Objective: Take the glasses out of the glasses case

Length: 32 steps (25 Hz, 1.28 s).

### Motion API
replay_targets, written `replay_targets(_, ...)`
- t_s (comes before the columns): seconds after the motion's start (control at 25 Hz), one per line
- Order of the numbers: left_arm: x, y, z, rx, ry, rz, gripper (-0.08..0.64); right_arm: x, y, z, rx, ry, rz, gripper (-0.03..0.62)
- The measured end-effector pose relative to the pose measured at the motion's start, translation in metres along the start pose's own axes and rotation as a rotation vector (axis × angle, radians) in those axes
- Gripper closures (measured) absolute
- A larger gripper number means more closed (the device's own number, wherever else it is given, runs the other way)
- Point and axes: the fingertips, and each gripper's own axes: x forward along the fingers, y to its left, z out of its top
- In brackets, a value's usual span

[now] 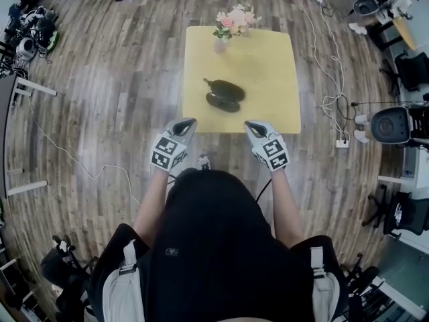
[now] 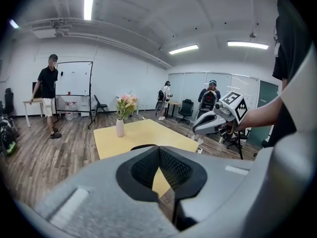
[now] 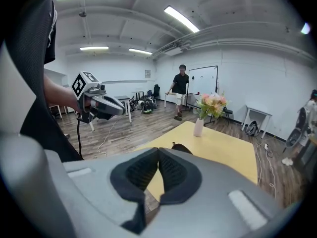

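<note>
The black glasses case (image 1: 223, 94) lies near the middle of the yellow table (image 1: 275, 79) and reads as two dark oval halves side by side; I cannot make out any glasses. Both grippers hover in front of the table's near edge, short of the case. My left gripper (image 1: 186, 122) is shut with nothing in it, its jaws meeting at the tips (image 2: 159, 148). My right gripper (image 1: 252, 124) is likewise shut and empty (image 3: 158, 150). Only the case's top edge (image 2: 143, 146) (image 3: 181, 147) peeks over the jaws in each gripper view.
A white vase of pink flowers (image 1: 231, 25) stands at the table's far edge. Cables and a power strip (image 1: 342, 143) trail over the wooden floor to the right. Office chairs (image 1: 392, 125), desks, a whiteboard (image 2: 74, 86) and people standing (image 2: 48, 95) ring the room.
</note>
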Motion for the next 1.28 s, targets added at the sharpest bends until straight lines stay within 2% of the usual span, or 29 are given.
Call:
replay_targets(0.32, 0.003, 0.041, 0.008, -0.001, -0.016, 0.016, 0.549, 0.034, -0.013, 0.013, 0.013, 0.0, -0.009, 0.588)
replay_targets(0.64, 0.003, 0.059, 0.004, -0.018, -0.004, 0.023, 0.549, 0.053, -0.03, 0.018, 0.03, 0.001, -0.015, 0.589)
replay_targets(1.0, 0.023, 0.09, 0.013, -0.089, -0.03, 0.119, 0.549, 0.086, -0.057, 0.029, -0.039, 0.033, 0.083, 0.589)
replay_targets(1.16, 0.039, 0.1, 0.02, -0.112, -0.037, 0.153, 0.549, 0.099, -0.081, 0.038, -0.053, 0.036, 0.125, 0.589)
replay_targets(1.28, 0.053, 0.112, 0.03, -0.15, -0.062, 0.194, 0.549, 0.11, -0.1, 0.047, -0.101, 0.043, 0.159, 0.589)
